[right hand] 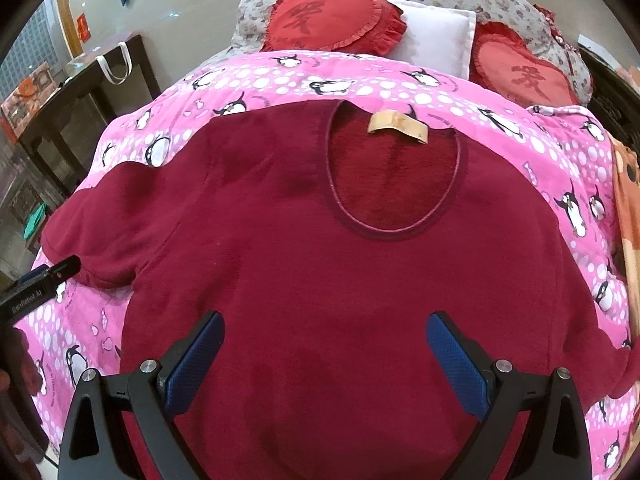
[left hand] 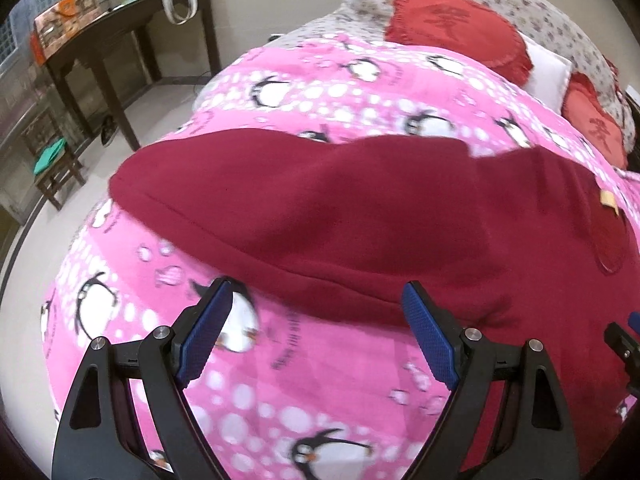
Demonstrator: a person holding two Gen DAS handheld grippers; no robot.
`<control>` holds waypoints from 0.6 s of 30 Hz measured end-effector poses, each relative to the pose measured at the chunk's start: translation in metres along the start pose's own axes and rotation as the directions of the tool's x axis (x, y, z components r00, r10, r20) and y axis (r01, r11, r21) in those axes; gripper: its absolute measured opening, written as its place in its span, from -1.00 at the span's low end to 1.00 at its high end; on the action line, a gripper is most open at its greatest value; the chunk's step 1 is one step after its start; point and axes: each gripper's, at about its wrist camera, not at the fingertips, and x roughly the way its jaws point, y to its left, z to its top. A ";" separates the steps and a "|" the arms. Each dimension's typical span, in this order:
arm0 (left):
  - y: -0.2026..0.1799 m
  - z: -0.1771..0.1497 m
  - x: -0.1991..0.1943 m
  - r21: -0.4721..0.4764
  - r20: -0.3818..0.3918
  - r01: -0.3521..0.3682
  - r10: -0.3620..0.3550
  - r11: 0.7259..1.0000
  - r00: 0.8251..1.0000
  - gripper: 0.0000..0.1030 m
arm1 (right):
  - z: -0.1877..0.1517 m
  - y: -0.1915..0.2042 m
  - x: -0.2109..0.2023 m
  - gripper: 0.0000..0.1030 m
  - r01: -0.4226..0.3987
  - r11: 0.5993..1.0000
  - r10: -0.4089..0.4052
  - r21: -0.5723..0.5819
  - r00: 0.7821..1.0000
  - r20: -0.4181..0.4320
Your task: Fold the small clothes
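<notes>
A dark red fleece top (right hand: 320, 264) lies spread flat on a pink penguin-print blanket (right hand: 280, 76), neckline and tan label (right hand: 398, 125) away from me. Its left sleeve (left hand: 280, 208) stretches across the left wrist view. My left gripper (left hand: 318, 300) is open and empty, hovering just above the sleeve's near hem. My right gripper (right hand: 324, 332) is open and empty above the top's chest. The left gripper also shows at the left edge of the right wrist view (right hand: 44, 280), by the sleeve cuff.
Two red heart cushions (right hand: 332, 20) (right hand: 524, 72) and a white pillow (right hand: 436, 36) lie at the bed's head. A dark wooden table (left hand: 108, 40) and a stool (left hand: 56, 164) stand on the floor to the left. An orange cloth (right hand: 628, 208) lies at the right edge.
</notes>
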 end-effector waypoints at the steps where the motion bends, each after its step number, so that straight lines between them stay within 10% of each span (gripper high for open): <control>1: 0.009 0.003 0.001 -0.020 0.001 0.003 -0.003 1.000 1.000 0.69 | 0.000 0.001 0.000 0.94 0.000 1.000 0.000 -0.002 1.000 0.001; 18: 0.165 0.043 0.049 -0.462 -0.001 -0.043 0.048 0.886 0.999 0.68 | -0.003 0.016 0.015 0.94 -0.015 1.000 0.014 -0.022 0.999 -0.043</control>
